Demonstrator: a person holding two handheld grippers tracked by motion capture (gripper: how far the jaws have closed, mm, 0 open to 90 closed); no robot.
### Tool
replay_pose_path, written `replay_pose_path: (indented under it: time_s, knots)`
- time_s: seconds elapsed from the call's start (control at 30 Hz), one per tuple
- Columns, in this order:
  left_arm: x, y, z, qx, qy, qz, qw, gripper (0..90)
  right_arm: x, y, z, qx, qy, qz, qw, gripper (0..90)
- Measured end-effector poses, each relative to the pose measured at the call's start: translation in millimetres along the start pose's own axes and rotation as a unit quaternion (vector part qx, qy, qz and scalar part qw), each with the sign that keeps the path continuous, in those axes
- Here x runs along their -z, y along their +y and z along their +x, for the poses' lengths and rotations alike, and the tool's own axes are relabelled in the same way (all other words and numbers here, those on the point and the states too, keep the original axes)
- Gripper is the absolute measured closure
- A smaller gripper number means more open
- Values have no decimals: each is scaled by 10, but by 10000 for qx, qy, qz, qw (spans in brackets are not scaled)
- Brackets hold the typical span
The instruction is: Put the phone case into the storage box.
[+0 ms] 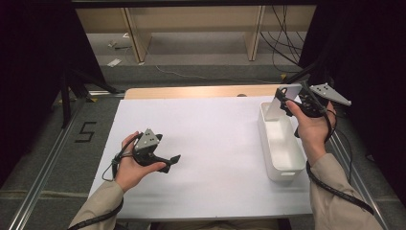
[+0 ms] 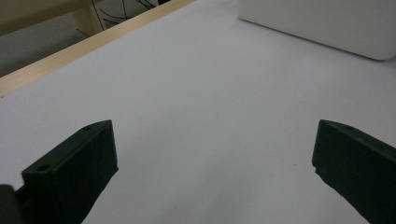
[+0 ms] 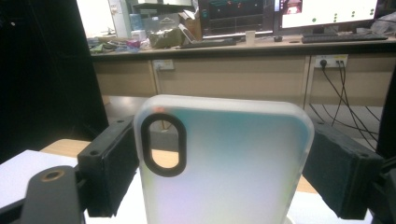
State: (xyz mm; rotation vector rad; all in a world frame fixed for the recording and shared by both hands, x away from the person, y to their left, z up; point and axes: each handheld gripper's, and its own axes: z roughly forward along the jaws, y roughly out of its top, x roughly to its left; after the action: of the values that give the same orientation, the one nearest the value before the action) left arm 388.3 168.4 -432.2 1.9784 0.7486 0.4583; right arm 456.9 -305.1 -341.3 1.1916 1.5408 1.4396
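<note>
Two grippers are in use. The right gripper [image 3: 224,172] pinches a translucent phone case [image 3: 224,163] by its long edges, one black pad pressed against each side, the case standing upright between them above the far end of the white bin [image 1: 282,165]. The left gripper [image 2: 212,172] has its fingers spread wide with bare white tabletop [image 2: 205,116] between them.
</note>
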Motion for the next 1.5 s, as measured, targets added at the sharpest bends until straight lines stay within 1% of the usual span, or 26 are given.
replay_pose_path:
  time_s: [0.43, 1.5]
  knots:
    - [0, 0, 0, -1, -3, -3, 10000, 0, -7, -12, -23, 20, -39, 22, 10000, 181]
    - [0, 2, -2, 14, 17, -20, 10000, 0, -32, -41, -39, 162, -131, 76, 9998, 181]
